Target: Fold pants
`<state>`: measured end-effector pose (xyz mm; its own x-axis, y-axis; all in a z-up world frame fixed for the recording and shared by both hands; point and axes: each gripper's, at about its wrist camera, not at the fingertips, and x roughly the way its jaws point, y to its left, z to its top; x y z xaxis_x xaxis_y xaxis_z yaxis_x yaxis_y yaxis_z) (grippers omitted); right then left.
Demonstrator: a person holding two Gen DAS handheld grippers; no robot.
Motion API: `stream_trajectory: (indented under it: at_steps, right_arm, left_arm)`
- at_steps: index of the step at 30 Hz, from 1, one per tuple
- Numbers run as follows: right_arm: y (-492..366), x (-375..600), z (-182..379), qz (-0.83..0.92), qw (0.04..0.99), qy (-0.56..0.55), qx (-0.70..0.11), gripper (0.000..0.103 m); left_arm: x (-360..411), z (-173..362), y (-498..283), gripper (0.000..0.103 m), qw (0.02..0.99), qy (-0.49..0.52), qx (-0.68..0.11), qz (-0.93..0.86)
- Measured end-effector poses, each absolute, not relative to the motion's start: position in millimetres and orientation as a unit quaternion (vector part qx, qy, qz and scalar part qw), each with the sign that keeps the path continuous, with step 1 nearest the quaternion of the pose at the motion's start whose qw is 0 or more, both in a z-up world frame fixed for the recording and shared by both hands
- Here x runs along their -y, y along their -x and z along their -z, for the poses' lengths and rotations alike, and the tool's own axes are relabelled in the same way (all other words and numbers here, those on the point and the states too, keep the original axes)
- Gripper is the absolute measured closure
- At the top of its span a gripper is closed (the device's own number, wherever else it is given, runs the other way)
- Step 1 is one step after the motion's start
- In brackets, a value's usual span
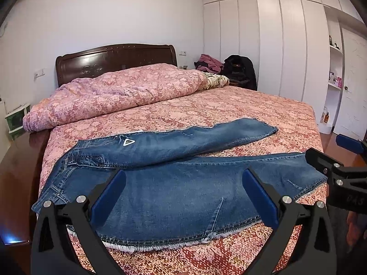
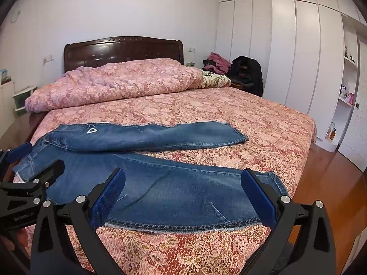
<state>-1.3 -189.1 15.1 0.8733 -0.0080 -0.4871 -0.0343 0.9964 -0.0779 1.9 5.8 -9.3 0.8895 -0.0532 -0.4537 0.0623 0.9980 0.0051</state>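
Note:
Blue jeans (image 1: pixel 174 183) lie spread flat across the near end of the bed, waist to the left, legs parted and pointing right; they also show in the right wrist view (image 2: pixel 160 183). A white triangle patch (image 1: pixel 128 142) marks the far leg. My left gripper (image 1: pixel 183 183) is open and empty, held over the near leg by the front edge. My right gripper (image 2: pixel 182 183) is open and empty over the near leg further right. Each gripper shows at the edge of the other's view, the right one (image 1: pixel 339 160) and the left one (image 2: pixel 29 160).
The bed (image 1: pixel 263 110) has a pink patterned cover. A rolled pink quilt (image 1: pixel 119 91) lies by the dark headboard (image 1: pixel 114 57). Clothes (image 1: pixel 211 63) are piled at the far right. White wardrobes (image 1: pixel 286 45) and shelves line the right wall. Wooden floor (image 2: pixel 332 183) lies right of the bed.

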Motion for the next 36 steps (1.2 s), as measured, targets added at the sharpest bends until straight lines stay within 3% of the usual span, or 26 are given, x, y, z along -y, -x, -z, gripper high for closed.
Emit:
stream_trajectory:
  at_steps: [26,36]
  right_arm:
    - [-9,191,-4,-0.010,0.960,0.029,-0.278,0.003]
    - [-29,192,18,-0.021,0.943,0.008,-0.332,0.003]
  left_arm:
    - [-13,19,-10,0.002,0.966,-0.006,-0.256,0.031]
    - [-59,21,-50,0.002,0.942,0.021,-0.330,0.064]
